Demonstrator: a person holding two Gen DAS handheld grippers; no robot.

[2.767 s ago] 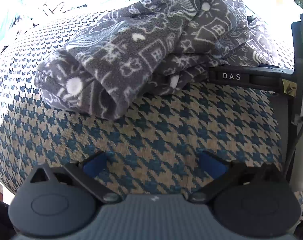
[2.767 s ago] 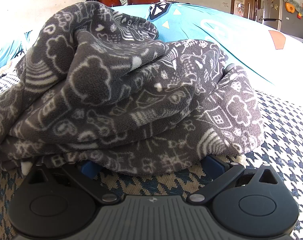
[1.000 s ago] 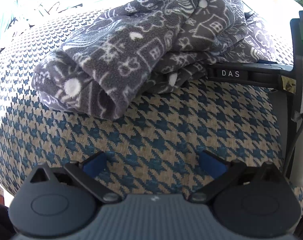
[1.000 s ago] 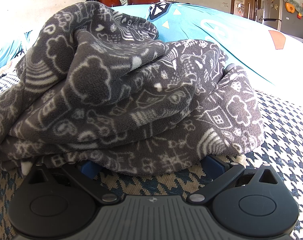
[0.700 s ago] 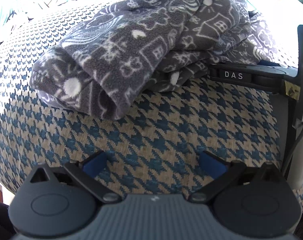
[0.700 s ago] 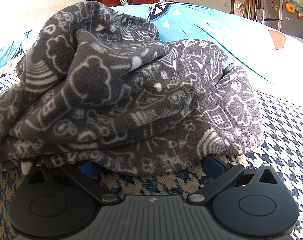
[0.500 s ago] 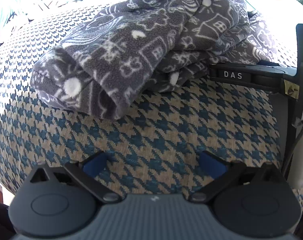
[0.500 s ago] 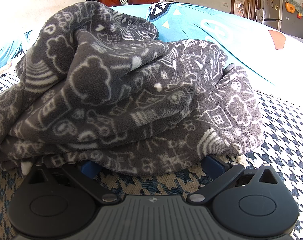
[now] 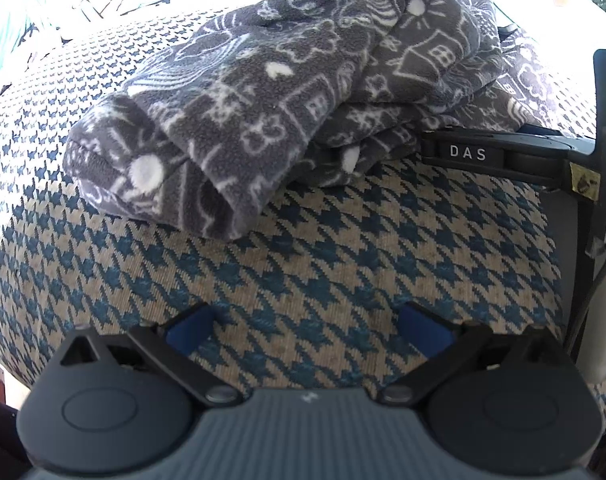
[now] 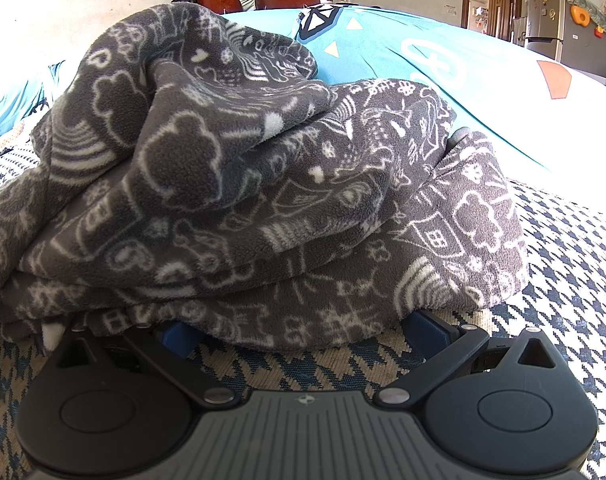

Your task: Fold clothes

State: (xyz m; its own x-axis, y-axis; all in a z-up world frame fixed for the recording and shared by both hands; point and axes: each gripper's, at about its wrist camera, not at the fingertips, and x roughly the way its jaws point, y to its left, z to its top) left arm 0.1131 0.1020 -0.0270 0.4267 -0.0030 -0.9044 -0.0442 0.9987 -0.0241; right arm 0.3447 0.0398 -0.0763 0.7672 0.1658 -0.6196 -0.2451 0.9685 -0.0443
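Fleece garment [image 9: 287, 92], grey with white doodles, lies bundled in thick layers well ahead of the left gripper [image 9: 307, 326], whose fingers stand spread over bare houndstooth cover [image 9: 303, 264]; the right gripper's arm [image 9: 499, 156] reaches in beside the bundle. From the right wrist, the garment [image 10: 243, 184] drapes over the right gripper [image 10: 303, 330], its fingers apart, holding nothing visibly. Such a bundle suits either a rough fold or a heap awaiting one. Beyond lie a turquoise sheet [image 10: 403, 56] and doorways.

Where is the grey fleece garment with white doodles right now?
The grey fleece garment lies bundled on the blue-and-tan houndstooth cover, ahead of the open left gripper, its near edge draped over the right gripper.
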